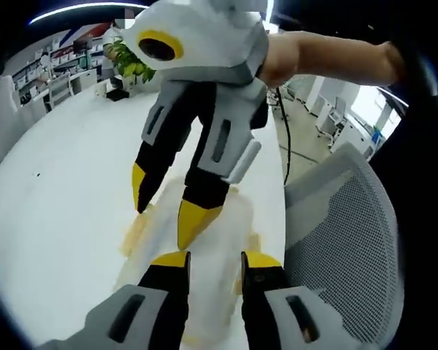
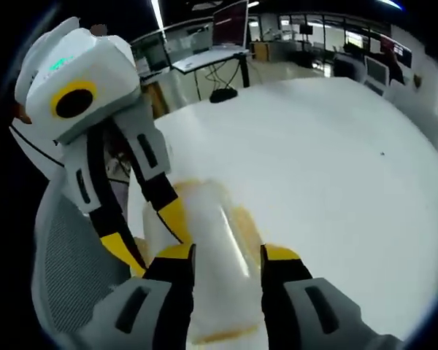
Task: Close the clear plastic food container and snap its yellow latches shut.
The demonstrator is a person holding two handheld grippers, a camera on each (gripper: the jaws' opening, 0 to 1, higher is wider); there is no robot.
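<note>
Two grippers bear down together on a clear plastic container at the table's edge

In the left gripper view, the left gripper (image 1: 214, 259) has its yellow-tipped jaws parted, with the clear container (image 1: 223, 219) lying between and just ahead of them on the white table (image 1: 58, 204); the right gripper (image 1: 164, 205) reaches down from the top, its jaws spread, one tip at the container's far-left edge by a yellow latch (image 1: 135, 232), the other on the lid. A bare forearm (image 1: 328, 62) runs behind it, and a grey mesh chair (image 1: 350, 240) stands to the right of the jaws. In the right gripper view, the right gripper (image 2: 227, 254) straddles the container (image 2: 212, 240) with jaws apart, while the left gripper (image 2: 152, 235) comes in from the left, its tips at the container's left side; whether either tool actually presses a latch is unclear
</note>
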